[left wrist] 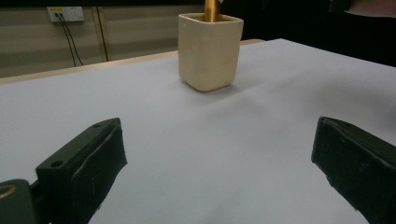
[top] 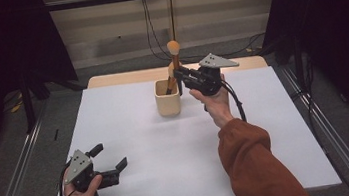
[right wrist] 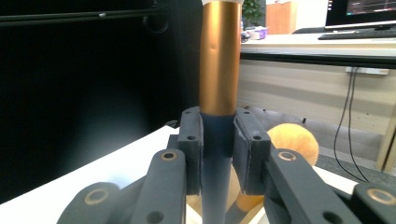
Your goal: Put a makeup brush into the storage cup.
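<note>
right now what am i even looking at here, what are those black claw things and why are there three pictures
A person sits at a white table and holds a hand-worked grasping tool in each hand; there is no robot arm. The high view looks down from above the person. The other two pictures come from small cameras riding on each tool, looking along its two black jaws.

On the table stands a cream square cup with makeup brushes in it. The right tool is shut on a brush, gripping its dark handle just below the copper-coloured band, right above the cup. A second brush with a round tan head shows behind it.

The left tool rests near the table's front left, jaws wide open and holding nothing; its view looks across the table at the cup.
</note>
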`<action>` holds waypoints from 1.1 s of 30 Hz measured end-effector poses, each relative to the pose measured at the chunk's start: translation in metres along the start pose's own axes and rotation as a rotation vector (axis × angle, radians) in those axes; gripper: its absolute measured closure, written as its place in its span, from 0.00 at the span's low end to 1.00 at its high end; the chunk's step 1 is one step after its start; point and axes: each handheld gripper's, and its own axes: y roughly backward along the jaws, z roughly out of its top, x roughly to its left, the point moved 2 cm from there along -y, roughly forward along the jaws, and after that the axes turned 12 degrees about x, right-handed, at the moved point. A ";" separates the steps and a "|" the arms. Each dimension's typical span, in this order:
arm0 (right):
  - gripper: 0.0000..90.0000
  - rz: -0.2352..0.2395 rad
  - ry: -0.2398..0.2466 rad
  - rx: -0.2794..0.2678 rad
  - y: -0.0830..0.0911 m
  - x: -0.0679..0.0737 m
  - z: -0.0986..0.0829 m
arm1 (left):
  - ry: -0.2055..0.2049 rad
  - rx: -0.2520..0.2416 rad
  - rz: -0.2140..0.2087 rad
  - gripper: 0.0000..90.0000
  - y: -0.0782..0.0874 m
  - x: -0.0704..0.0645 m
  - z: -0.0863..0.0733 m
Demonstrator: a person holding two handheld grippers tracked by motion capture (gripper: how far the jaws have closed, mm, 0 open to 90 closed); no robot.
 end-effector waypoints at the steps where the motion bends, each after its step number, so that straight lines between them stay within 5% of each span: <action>1: 0.84 0.000 0.001 0.000 -0.001 0.000 0.001 | 0.000 -0.001 -0.001 0.03 0.000 0.000 0.000; 33: 0.84 -0.037 -0.037 0.014 -0.045 -0.017 -0.005 | -0.012 0.013 0.009 0.03 0.001 0.003 -0.001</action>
